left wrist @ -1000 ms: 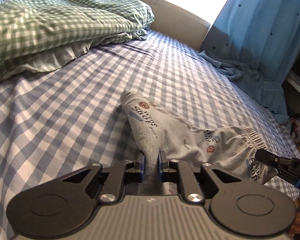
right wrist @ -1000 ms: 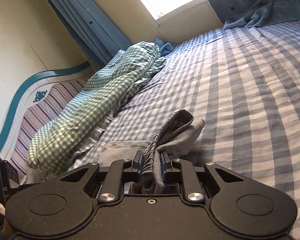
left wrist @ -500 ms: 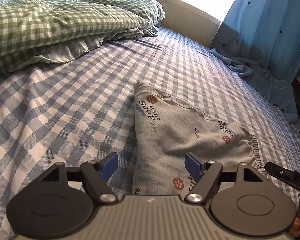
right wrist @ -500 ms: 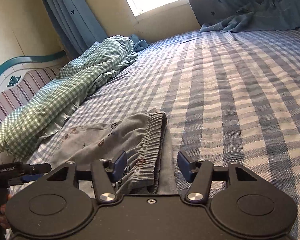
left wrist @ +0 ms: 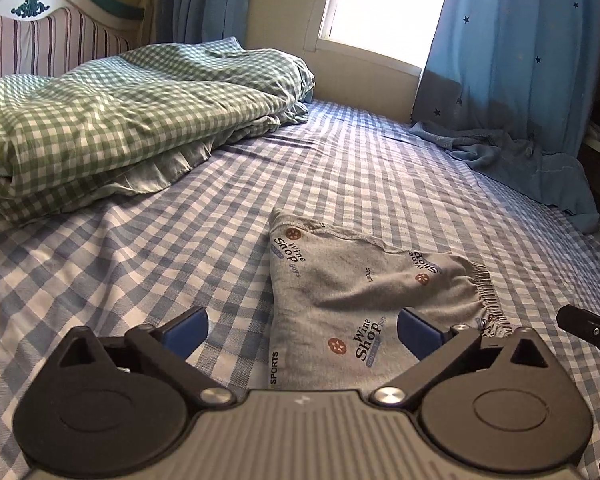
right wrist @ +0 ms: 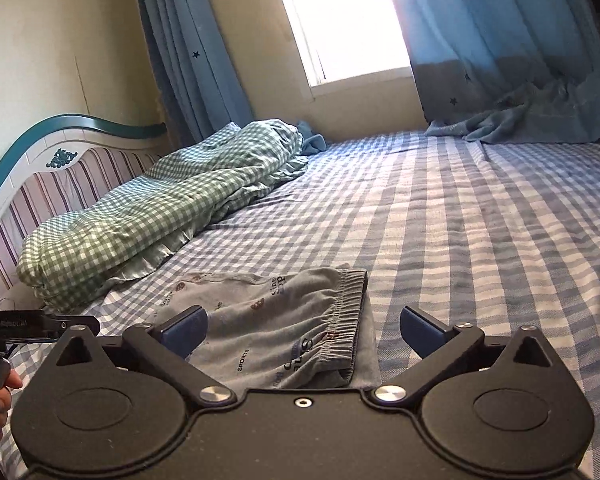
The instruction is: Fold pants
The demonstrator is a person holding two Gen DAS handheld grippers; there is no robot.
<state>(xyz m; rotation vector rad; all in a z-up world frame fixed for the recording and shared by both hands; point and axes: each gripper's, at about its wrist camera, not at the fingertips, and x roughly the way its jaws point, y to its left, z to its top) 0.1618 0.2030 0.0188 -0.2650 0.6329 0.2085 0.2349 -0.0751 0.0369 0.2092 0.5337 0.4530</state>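
The grey printed pants [left wrist: 352, 300] lie folded flat on the blue checked bed sheet [left wrist: 180, 248], elastic waistband to the right. My left gripper [left wrist: 302, 330] is open and empty, raised just above the near edge of the pants. In the right wrist view the pants [right wrist: 284, 320] lie with the waistband [right wrist: 346, 312] on top. My right gripper [right wrist: 304, 330] is open and empty above that end. The tip of the right gripper shows at the right edge of the left wrist view [left wrist: 588, 330].
A rolled green checked duvet [left wrist: 112, 128] lies along the striped headboard [left wrist: 40, 40] at the left. Blue curtains [left wrist: 508, 60] hang at the window, their hems bunched on the far right of the bed. The sheet stretches beyond the pants.
Both grippers were shut on the pants a second ago. They opened, let the pants drop flat on the bed, and have lifted and drawn back.
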